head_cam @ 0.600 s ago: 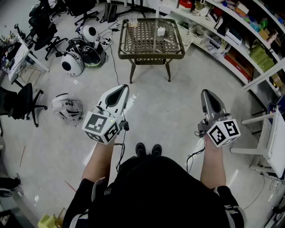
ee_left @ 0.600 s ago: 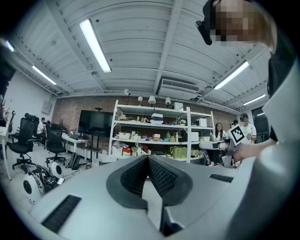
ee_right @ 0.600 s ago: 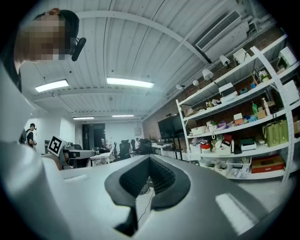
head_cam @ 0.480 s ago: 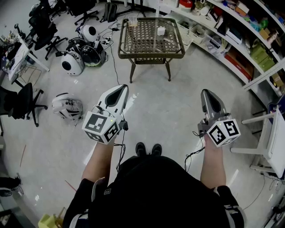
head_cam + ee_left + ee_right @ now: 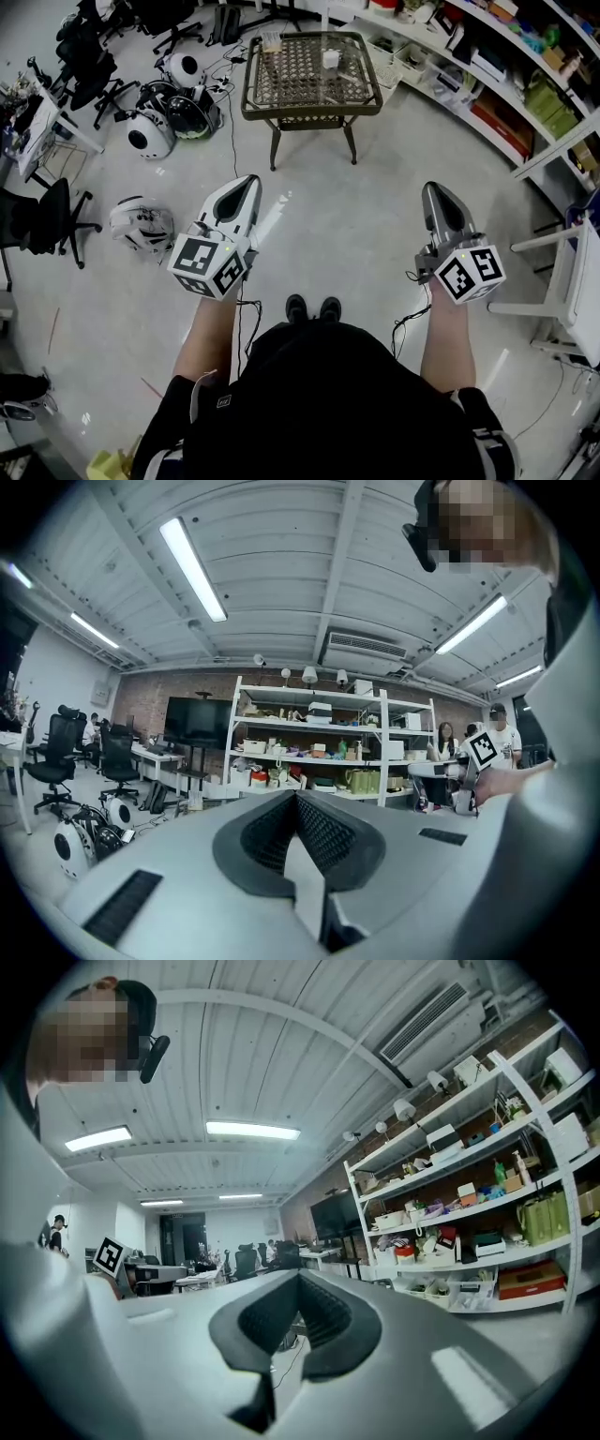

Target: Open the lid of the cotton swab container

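A small white container (image 5: 330,58) stands on a wicker-topped table (image 5: 281,103) far ahead of me across the floor; its lid is too small to make out. My left gripper (image 5: 250,181) (image 5: 296,795) is held level at waist height, shut, with nothing between its pads. My right gripper (image 5: 433,188) (image 5: 300,1274) is level beside it on the right, also shut and empty. Both point toward the table and are well short of it.
A clear cup-like thing (image 5: 272,40) stands on the table's far left corner. Round white robot shells (image 5: 150,136) and office chairs (image 5: 47,216) lie at the left. Long shelves (image 5: 506,84) run along the right, with a white stand (image 5: 562,281) close by.
The table and the floor have slid slightly up and left in the head view. Both grippers keep their pose with jaws shut.
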`<state>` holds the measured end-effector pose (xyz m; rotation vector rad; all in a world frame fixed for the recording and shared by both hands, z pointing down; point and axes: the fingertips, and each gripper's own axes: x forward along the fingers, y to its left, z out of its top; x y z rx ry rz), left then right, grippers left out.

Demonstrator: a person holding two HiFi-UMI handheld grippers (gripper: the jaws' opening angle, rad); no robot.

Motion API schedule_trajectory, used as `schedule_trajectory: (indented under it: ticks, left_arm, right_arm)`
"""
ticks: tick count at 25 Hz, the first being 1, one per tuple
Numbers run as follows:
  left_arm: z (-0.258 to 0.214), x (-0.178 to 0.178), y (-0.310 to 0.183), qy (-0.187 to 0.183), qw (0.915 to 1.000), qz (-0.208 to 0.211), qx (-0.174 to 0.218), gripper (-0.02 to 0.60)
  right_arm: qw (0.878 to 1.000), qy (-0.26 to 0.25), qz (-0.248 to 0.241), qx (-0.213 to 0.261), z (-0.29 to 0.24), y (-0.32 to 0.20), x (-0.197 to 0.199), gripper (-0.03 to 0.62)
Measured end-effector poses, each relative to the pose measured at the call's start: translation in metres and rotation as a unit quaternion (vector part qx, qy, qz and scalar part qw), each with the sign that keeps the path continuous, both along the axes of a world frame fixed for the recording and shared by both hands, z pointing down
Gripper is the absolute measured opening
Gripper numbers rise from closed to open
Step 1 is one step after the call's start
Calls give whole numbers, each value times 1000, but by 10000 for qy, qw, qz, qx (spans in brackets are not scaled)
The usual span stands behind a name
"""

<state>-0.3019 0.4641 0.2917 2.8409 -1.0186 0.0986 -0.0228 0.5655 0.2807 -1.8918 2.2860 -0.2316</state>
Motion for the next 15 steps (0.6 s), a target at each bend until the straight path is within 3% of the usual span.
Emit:
schedule_trajectory:
  ticks: [15]
  left_arm:
    - [-5,41,14,-107,9999,37,59,3]
  right_arm:
    - [9990,-353,254,-139,25,28,54,9]
